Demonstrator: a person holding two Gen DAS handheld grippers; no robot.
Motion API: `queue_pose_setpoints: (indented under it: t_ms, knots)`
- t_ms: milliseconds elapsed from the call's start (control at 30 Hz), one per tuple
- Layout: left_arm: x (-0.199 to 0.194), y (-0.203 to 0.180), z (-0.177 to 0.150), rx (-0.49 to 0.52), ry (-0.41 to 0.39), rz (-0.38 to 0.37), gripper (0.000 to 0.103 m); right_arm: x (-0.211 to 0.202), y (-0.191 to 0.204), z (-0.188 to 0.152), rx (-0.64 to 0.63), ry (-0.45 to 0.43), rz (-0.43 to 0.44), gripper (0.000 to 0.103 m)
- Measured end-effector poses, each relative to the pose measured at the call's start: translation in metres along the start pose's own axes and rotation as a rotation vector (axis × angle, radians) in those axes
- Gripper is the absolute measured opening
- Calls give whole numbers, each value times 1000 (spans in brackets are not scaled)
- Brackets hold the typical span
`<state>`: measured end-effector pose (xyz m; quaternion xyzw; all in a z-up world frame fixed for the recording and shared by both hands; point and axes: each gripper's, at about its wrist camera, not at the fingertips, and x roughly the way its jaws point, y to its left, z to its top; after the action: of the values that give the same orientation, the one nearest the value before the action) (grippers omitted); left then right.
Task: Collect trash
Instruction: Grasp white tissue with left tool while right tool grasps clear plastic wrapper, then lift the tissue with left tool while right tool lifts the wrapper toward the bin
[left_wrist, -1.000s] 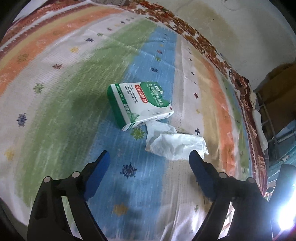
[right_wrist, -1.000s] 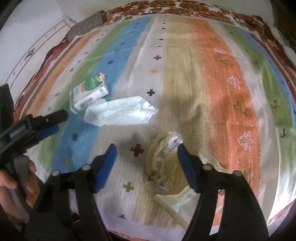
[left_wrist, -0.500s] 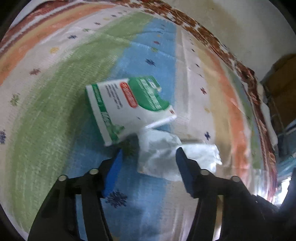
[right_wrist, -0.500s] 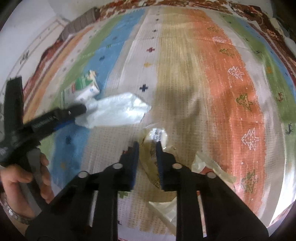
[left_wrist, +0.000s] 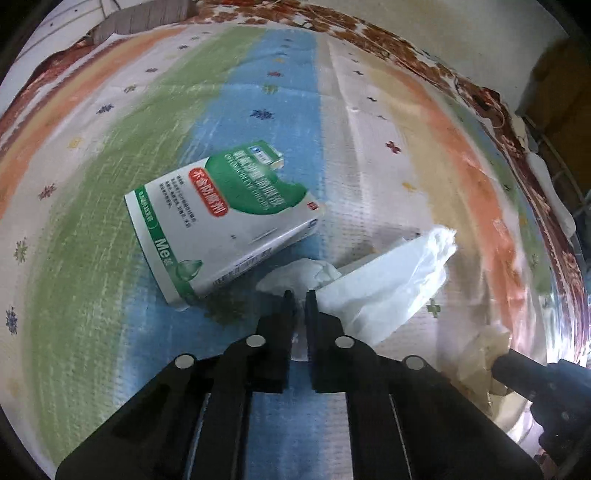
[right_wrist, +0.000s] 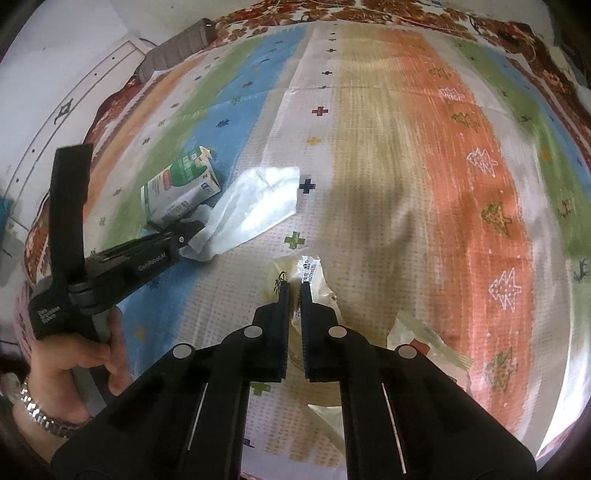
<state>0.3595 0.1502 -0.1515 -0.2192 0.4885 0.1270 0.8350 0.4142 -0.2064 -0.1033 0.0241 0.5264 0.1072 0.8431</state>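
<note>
In the left wrist view my left gripper (left_wrist: 300, 295) has its jaws closing tight on one end of a crumpled white tissue (left_wrist: 388, 284). The tissue's far end lifts to the right. A green and white carton (left_wrist: 221, 221) lies on its side just left of it. In the right wrist view my right gripper (right_wrist: 294, 290) has its jaws closing on a yellowish clear wrapper (right_wrist: 314, 269) with a printed label. That view also shows the left gripper (right_wrist: 195, 230) pinching the tissue (right_wrist: 258, 203) beside the carton (right_wrist: 181, 188).
Everything lies on a striped cloth (right_wrist: 406, 147) with a dark red patterned border (left_wrist: 480, 96). A second clear wrapper (right_wrist: 428, 339) lies right of my right gripper. A hand (right_wrist: 74, 354) with a wristwatch holds the left gripper. A grey roll (right_wrist: 177, 48) sits at the far edge.
Both grippers went from wide open to shut. The left one moved in past the carton onto the tissue's end and raised it. The right one pinched the yellowish wrapper where it lay.
</note>
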Motion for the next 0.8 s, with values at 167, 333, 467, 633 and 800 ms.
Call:
queue_pose_setpoints:
  t_ms: [167, 333, 467, 633, 800]
  knots:
    - [-25, 3, 7, -45, -50, -43, 4, -7, -1, 1, -4, -13, 2, 4]
    - [-62, 4, 4, -86, -93, -105, 4, -17, 2, 3, 7, -20, 48, 4]
    - [-84, 3, 2, -115, -110, -144, 4, -27, 11, 1, -14, -41, 50, 4]
    - [-109, -3, -1, -106, -127, -165, 4, -47, 18, -8, -15, -63, 59, 4]
    - [-132, -7, -3, -79, -145, -178, 4, -72, 32, -14, -44, -108, 72, 4]
